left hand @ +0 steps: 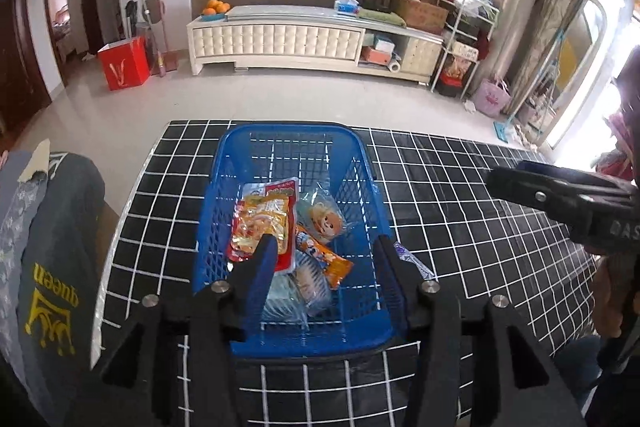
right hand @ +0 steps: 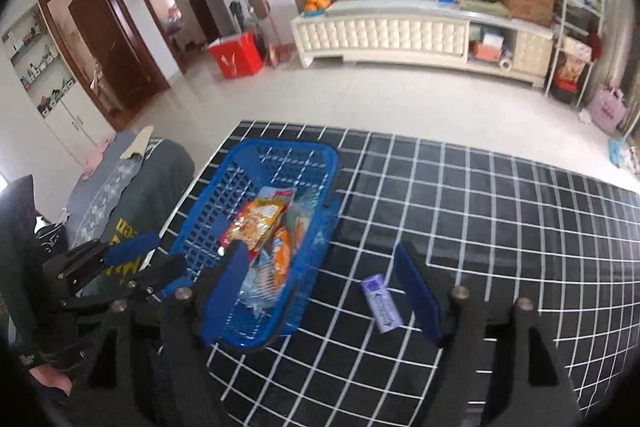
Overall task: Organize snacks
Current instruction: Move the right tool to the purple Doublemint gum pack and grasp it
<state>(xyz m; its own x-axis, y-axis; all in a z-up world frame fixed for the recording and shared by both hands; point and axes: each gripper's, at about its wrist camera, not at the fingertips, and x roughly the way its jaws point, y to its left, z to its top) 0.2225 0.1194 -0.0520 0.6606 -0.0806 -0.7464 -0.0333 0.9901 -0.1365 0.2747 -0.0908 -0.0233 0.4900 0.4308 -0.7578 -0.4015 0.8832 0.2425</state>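
The left gripper hangs over the near end of the basket, fingers wide apart and empty; its left finger covers part of the red-and-yellow pack. The right gripper is also spread wide with nothing between the pads, straddling the basket's right wall and a purple packet that lies on the table just beside the basket, near the front edge.

In the basket I count roughly five snacks: the red-and-yellow pack, an orange stick pack, a clear bag with a cartoon face, and one or two clear bags underneath, though the overlap makes the tally unsure. One packet lies outside. The basket sits toward the table's left edge, next to a grey cloth printed "queen" that is cut off by the frame. In the left view the purple packet is mostly hidden behind the right finger.
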